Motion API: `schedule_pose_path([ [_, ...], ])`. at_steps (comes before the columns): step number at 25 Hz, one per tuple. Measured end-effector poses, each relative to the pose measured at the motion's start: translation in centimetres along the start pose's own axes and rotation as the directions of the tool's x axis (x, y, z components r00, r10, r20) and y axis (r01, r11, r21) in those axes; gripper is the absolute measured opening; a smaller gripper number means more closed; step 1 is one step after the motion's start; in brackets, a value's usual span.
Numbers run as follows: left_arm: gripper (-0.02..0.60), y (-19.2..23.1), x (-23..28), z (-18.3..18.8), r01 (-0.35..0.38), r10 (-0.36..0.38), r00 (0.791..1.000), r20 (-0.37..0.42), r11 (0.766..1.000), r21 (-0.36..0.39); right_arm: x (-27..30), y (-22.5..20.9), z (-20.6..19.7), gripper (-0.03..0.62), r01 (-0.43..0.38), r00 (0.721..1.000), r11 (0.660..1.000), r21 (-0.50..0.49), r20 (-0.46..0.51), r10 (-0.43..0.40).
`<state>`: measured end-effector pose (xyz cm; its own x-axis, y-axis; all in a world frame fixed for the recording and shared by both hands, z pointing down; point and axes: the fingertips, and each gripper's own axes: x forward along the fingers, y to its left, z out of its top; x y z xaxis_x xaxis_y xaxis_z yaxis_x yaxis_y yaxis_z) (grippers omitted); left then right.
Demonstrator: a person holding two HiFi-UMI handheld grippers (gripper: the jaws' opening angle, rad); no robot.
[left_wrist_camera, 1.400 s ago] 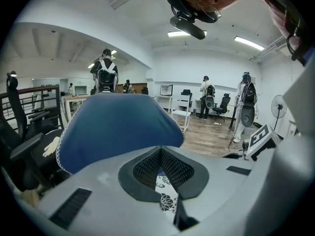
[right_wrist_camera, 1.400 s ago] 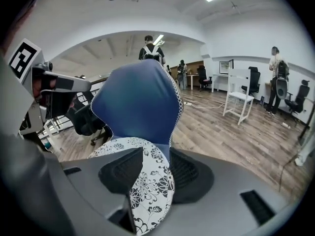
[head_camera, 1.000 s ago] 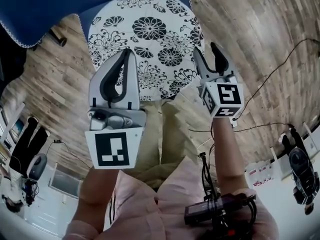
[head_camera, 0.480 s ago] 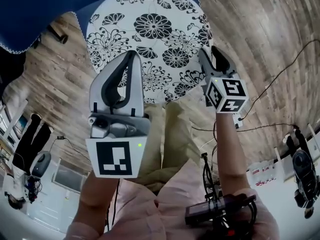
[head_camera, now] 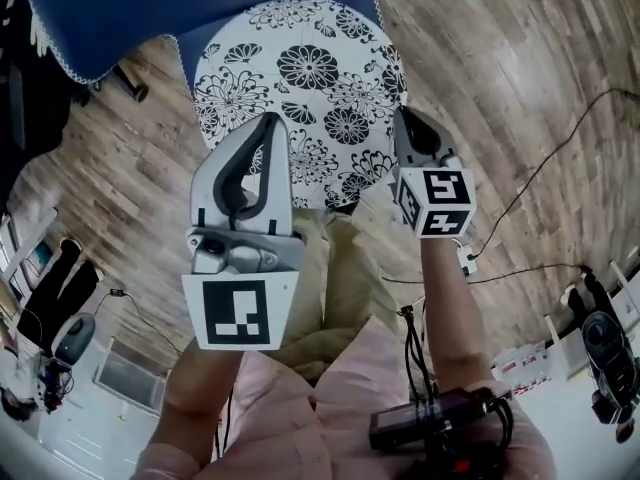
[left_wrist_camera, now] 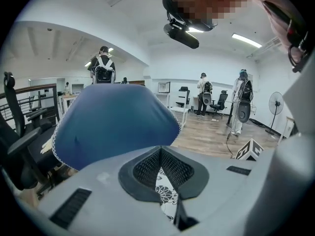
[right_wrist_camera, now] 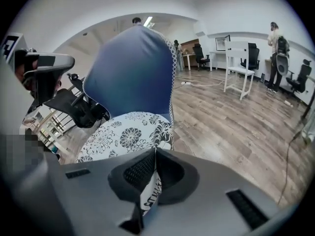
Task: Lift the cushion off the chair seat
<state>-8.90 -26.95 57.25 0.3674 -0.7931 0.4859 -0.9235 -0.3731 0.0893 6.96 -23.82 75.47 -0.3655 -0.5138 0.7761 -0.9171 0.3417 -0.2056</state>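
Note:
A round white cushion printed with black flowers lies on the chair seat, under the blue cloth-covered chair back. My left gripper hangs over the cushion's left half, shut with nothing in it; in the left gripper view the cushion shows only through the slit below the closed tips. My right gripper is at the cushion's right edge, shut. In the right gripper view the cushion spreads ahead of the jaws, and patterned fabric runs between them.
Wooden floor surrounds the chair, with cables lying on it to the right. The person's khaki trouser legs are just in front of the seat. A white table, office chairs and standing people are farther off.
The right gripper, open beside the cushion's right edge a second ago, has closed on that edge. The left gripper has stayed shut and drifted slightly right.

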Motion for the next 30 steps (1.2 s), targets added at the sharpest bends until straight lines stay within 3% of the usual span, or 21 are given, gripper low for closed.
schedule_pose_path([
  [10,0.011,-2.5,-7.4,9.3,-0.055,0.051,0.988,0.148,0.998,0.020,-11.9,5.6,11.1,0.002,-0.019,0.976,0.993,-0.119,0.211,0.044],
  [18,0.011,-4.4,-13.1,16.6,-0.098,0.078,0.949,0.305,0.994,0.051,-21.7,8.2,17.6,0.002,0.014,0.932,0.978,-0.207,0.356,0.062],
  [23,0.011,-6.1,-16.9,20.8,-0.111,0.079,0.918,0.389,0.992,0.060,-28.4,9.8,20.3,0.002,0.049,0.891,0.971,-0.234,0.449,0.063],
  [30,0.011,-8.1,-21.8,26.6,-0.131,0.066,0.860,0.506,0.987,0.093,-37.4,11.8,25.9,0.003,0.134,0.800,0.948,-0.288,0.597,0.068],
])
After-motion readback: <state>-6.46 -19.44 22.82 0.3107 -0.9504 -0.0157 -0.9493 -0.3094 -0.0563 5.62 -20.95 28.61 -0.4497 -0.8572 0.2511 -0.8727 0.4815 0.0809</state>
